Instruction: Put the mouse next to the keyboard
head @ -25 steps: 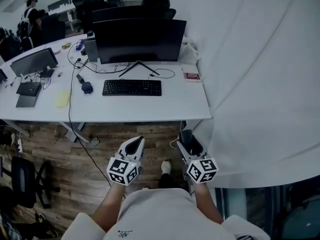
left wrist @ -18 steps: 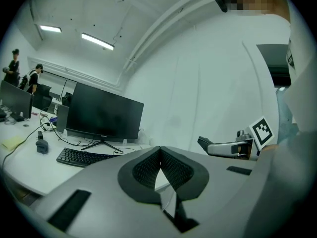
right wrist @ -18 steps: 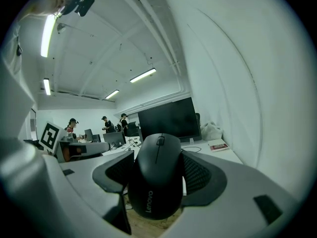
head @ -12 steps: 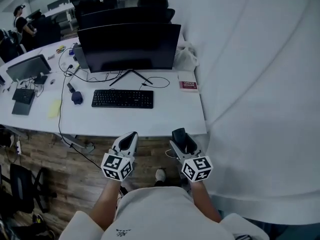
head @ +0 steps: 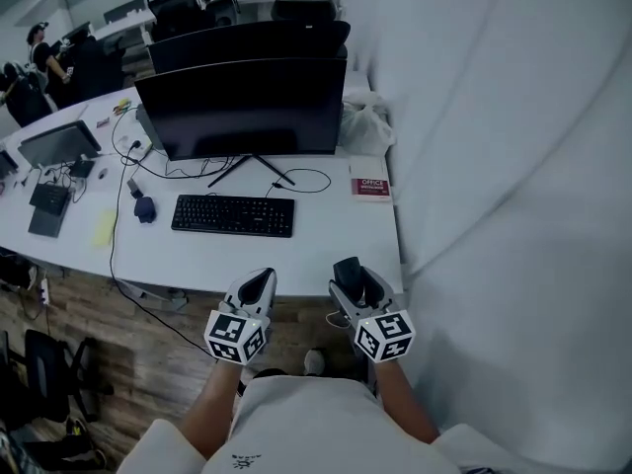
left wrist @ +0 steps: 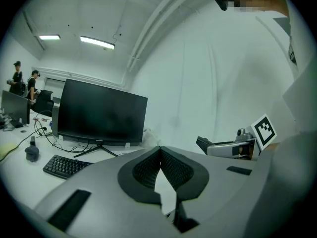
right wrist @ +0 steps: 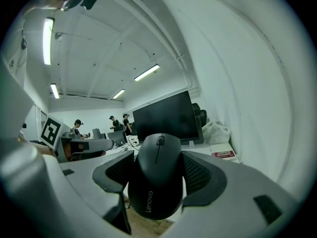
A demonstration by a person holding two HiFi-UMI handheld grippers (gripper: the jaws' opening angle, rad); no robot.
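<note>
A black mouse [right wrist: 157,178] sits between the pads of my right gripper [right wrist: 158,156], which is shut on its sides. In the head view that right gripper [head: 350,273] hovers at the front edge of the white desk [head: 326,245], right of centre. The black keyboard [head: 233,215] lies further in and to the left, in front of the dark monitor [head: 242,107]. My left gripper [head: 257,284] is held at the desk's front edge, below the keyboard. Its pads meet at the tip with nothing between them in the left gripper view [left wrist: 159,148]. The keyboard [left wrist: 64,165] lies ahead to its left.
A dark blue mouse [head: 145,208] with a cable lies left of the keyboard. A red book [head: 372,187] and a white bag [head: 365,126] are at the desk's right end, against a white curtain [head: 494,166]. A second monitor [head: 59,144] and people stand far left.
The view has closed in on the desk. Both grippers now reach its front edge, and the mouse stays in the right gripper.
</note>
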